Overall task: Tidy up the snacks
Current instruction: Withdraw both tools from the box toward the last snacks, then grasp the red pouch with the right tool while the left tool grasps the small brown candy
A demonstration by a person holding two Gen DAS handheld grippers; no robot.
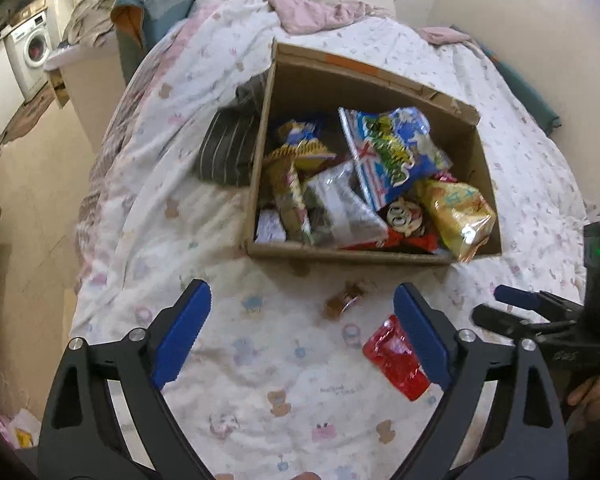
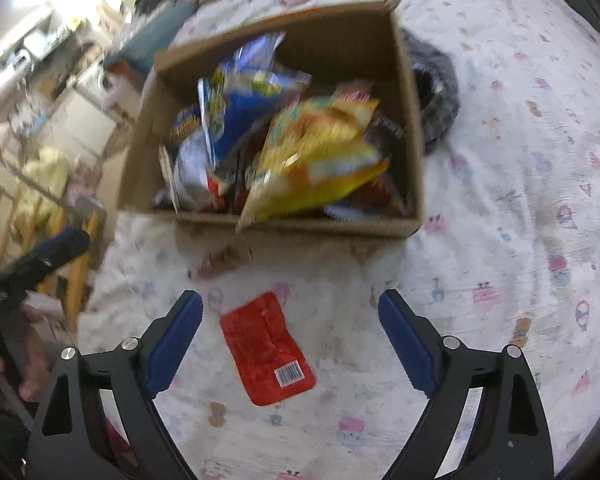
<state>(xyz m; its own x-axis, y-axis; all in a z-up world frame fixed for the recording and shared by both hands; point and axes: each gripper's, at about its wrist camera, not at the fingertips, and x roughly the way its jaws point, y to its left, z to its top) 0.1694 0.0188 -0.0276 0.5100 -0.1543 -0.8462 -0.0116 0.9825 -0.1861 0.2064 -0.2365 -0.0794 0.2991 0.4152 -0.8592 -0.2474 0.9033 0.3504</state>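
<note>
Peering through my right wrist view, I find most of it smeared: the packets in the cardboard box [image 2: 404, 128] run together and none of their printing can be read. My left wrist view is sharper, yet the lettering on the packets there is still too small or crumpled to make out.

The red packet [image 2: 266, 350] lies flat on the bed sheet [image 2: 520, 184], outside the box, at about 6 o'clock from it. Its barcode label faces up, but the digits are unreadable. In my left view my right-hand finger covers part of that packet [image 1: 396, 356]. A small brown wrapped sweet [image 1: 344, 300] lies on the sheet between the packet and the box, blurred in both views.

The box [image 1: 364, 80] sits open on the bed, crowded with a blue-and-green bag [image 1: 396, 148], a yellow bag [image 1: 456, 208], a clear bag [image 1: 340, 204] and more beneath that I cannot tell apart. A dark striped cloth [image 1: 228, 148] is tucked against its wall at 9 o'clock.

My left tongs [image 1: 302, 332] stand wide apart over bare sheet, gripping nothing. My right tongs [image 2: 290, 338] also stand wide apart, with the red packet between the fingers but untouched.
</note>
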